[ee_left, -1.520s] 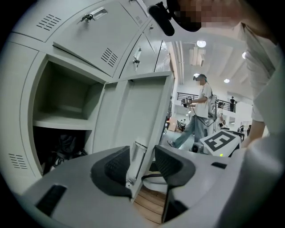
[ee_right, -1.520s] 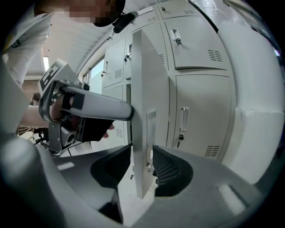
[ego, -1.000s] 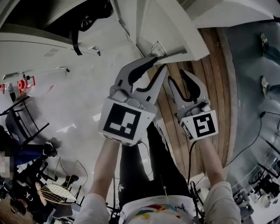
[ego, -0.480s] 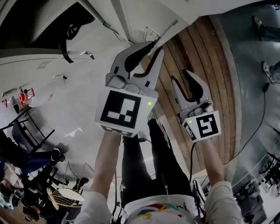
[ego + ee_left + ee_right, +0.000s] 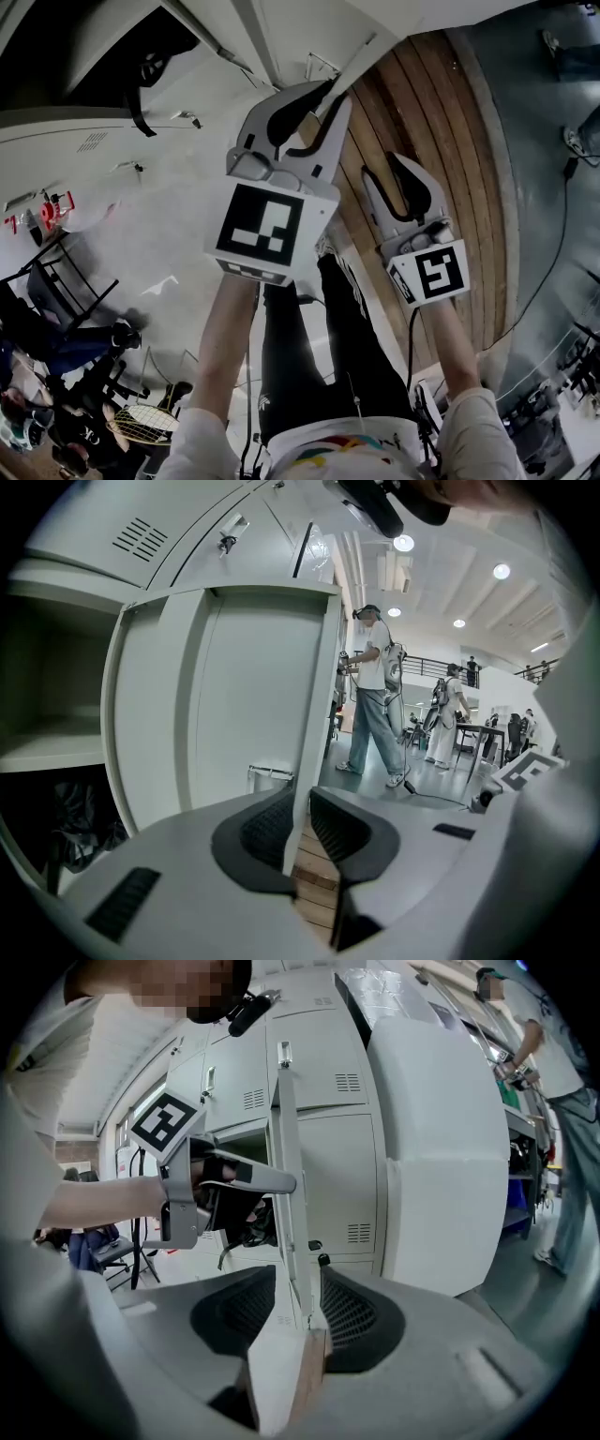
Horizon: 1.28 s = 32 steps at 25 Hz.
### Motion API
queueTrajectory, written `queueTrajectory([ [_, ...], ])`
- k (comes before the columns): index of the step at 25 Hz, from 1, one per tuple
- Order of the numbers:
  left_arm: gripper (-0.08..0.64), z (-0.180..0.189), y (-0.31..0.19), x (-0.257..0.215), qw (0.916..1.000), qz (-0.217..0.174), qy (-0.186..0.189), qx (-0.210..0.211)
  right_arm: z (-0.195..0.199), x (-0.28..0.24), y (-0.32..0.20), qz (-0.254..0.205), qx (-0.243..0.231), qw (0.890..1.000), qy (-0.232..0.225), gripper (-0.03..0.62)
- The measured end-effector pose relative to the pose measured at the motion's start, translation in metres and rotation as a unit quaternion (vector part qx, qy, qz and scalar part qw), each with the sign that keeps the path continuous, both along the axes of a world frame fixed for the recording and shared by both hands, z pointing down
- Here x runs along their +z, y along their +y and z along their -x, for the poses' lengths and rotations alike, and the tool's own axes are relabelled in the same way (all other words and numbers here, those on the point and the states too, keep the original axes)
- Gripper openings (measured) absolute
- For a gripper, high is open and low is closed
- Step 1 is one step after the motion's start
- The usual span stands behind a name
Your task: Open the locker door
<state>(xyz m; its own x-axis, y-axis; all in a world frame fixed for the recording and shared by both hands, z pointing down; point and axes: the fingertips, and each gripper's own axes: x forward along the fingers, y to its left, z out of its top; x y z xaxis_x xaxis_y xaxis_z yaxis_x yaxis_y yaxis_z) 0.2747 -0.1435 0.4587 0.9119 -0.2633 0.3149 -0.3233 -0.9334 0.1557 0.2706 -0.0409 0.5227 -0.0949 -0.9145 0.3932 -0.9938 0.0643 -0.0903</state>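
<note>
The edge of the open locker door [image 5: 244, 686] is pinched between the pads of the left gripper [image 5: 300, 803], whose jaws have just been closing onto it. In the head view, the left gripper [image 5: 328, 94] is seen reaching forward and slightly downward, with the thin door edge [image 5: 361, 61] running away from its fingertips. To the left of this gripper, past the door's inner face, the dark open compartment [image 5: 47, 714] of the locker is exposed. A small metal hasp [image 5: 270, 773] is fixed to the door just above and left of the gripper's pads.

The right gripper [image 5: 384, 171] is held just beside the left one, on its right and nearer the person, above the wooden floor [image 5: 422, 112]. Its jaws are spread and nothing is pressed between them. In the right gripper view, the door edge [image 5: 286, 1147] stands upright ahead of the gap between the right gripper's [image 5: 298, 1288] jaws, and the left gripper [image 5: 272, 1182] is seen clamped on that edge higher up. Closed grey locker fronts [image 5: 333, 1129] are seen beyond the door.
</note>
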Motion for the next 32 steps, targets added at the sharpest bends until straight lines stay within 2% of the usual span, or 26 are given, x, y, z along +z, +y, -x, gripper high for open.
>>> queueTrajectory([
  [6, 0.066, 0.003, 0.005, 0.0, 0.9999, -0.004, -0.006, 0.013, 0.008, -0.005, -0.007, -0.004, -0.01, 1.0, 0.002, 0.14],
  [16, 0.14, 0.028, 0.009, -0.011, 1.0, -0.004, 0.002, 0.007, 0.033, -0.024, -0.02, -0.021, -0.027, 0.999, -0.01, 0.138],
  [22, 0.14, 0.061, -0.011, -0.039, 0.9988, 0.014, 0.03, -0.036, 0.048, -0.056, -0.045, -0.048, -0.031, 0.998, 0.001, 0.135],
  [26, 0.14, 0.09, -0.028, -0.069, 0.9961, -0.001, 0.047, -0.074, 0.063, -0.092, -0.065, -0.079, -0.025, 0.997, 0.002, 0.12],
  [29, 0.13, 0.12, -0.035, -0.093, 0.9903, -0.009, 0.072, -0.118, 0.074, -0.121, -0.077, -0.103, -0.016, 0.994, -0.011, 0.109],
  [32, 0.034, 0.149, -0.039, -0.115, 0.984, -0.055, 0.069, -0.155, 0.084, -0.151, -0.091, -0.128, -0.013, 0.992, -0.018, 0.093],
])
